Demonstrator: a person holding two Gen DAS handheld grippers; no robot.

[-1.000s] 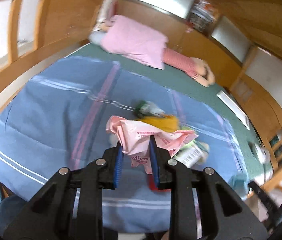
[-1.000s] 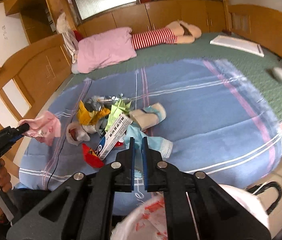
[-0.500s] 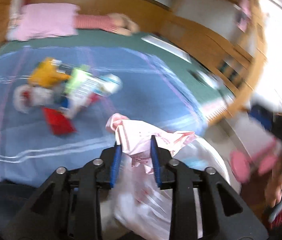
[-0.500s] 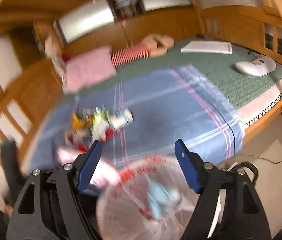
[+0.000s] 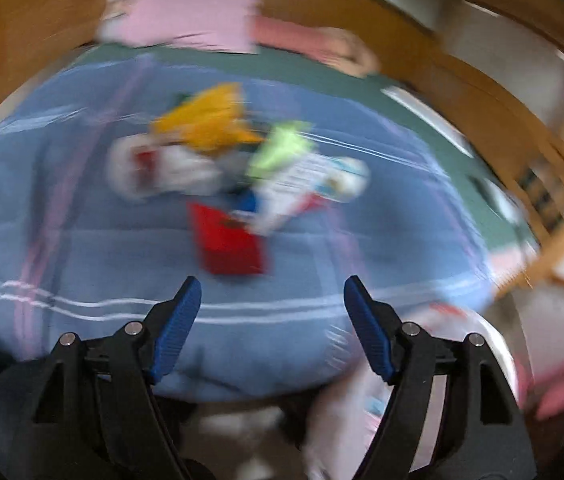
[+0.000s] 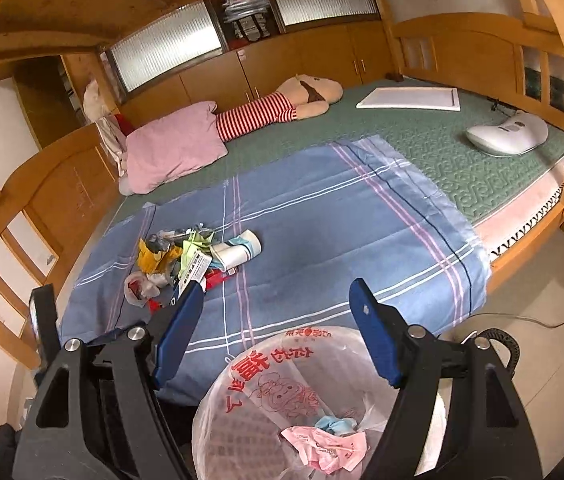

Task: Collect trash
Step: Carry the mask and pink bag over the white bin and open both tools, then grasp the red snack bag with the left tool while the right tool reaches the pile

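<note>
Pink wrapper (image 6: 324,442), one, inside one lined bin (image 6: 217,412)

A home bedroom: a wooden-framed bed (image 6: 538,216) fills the middle of the frame under a green mat (image 6: 434,148) and blue checked sheet (image 6: 322,216), a pink pillow (image 6: 173,148) and striped plush doll (image 6: 277,108) at upper left, wooden cupboards (image 6: 290,60) across the top.
</note>
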